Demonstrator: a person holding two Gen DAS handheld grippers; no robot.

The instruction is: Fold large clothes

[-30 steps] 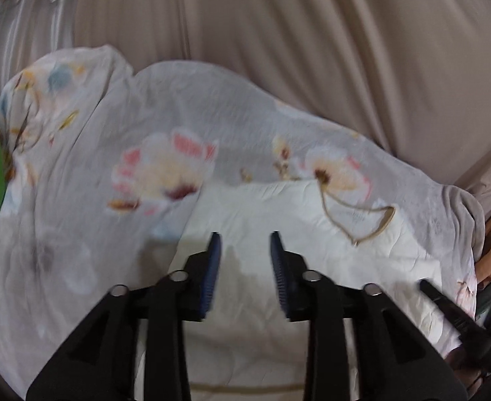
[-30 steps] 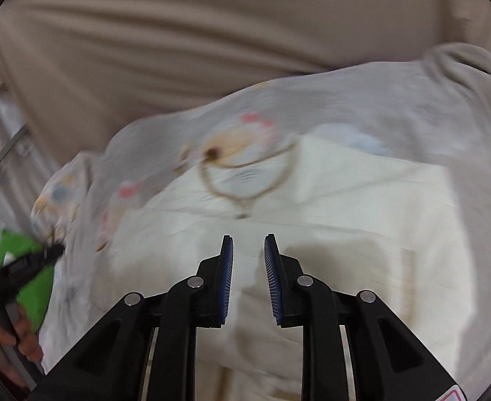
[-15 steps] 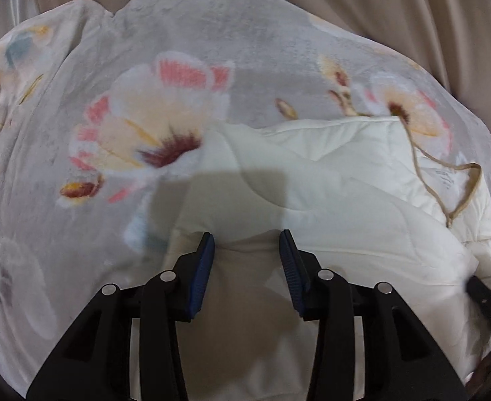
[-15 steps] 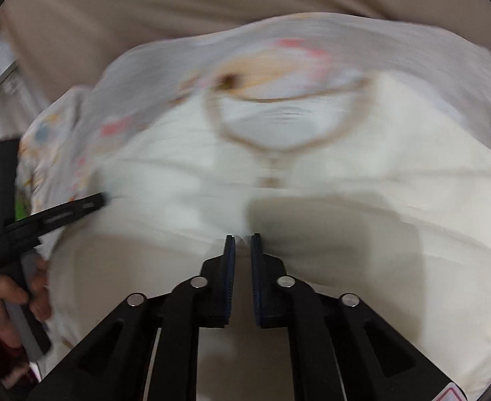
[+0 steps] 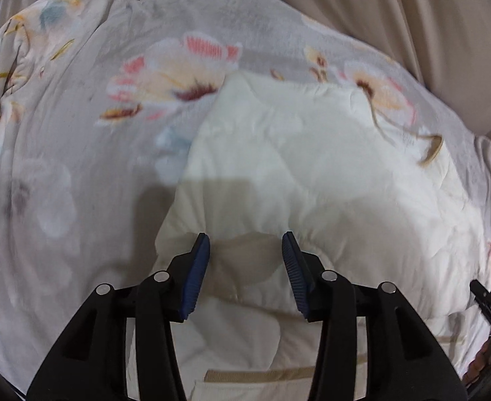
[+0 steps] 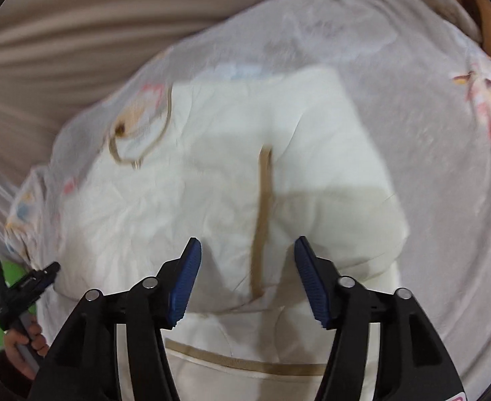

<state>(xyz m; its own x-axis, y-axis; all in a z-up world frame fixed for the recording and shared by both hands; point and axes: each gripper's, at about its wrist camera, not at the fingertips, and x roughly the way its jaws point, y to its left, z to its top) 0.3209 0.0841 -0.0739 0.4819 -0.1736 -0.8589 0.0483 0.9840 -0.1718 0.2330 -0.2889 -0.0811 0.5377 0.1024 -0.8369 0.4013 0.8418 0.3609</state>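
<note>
The cream garment [image 5: 312, 173] ran off the bottom edge of both wrist views, so its lower hem could not be seen, and the black arms of each gripper covered parts of it there. What lay under the floral blanket [image 5: 78, 167] was hidden throughout. In the right wrist view motion blur smeared the tan neckline [image 6: 138, 140] and the flower prints, leaving their detail unreadable. A green object [image 6: 11, 270] at that view's left edge was cut off and too little showed to name it. The left gripper [image 6: 21, 287] appeared there only in part, with a hand [image 6: 28, 344] half out of frame. At the left view's right edge, a black tip [image 5: 489, 304] was cropped.
</note>
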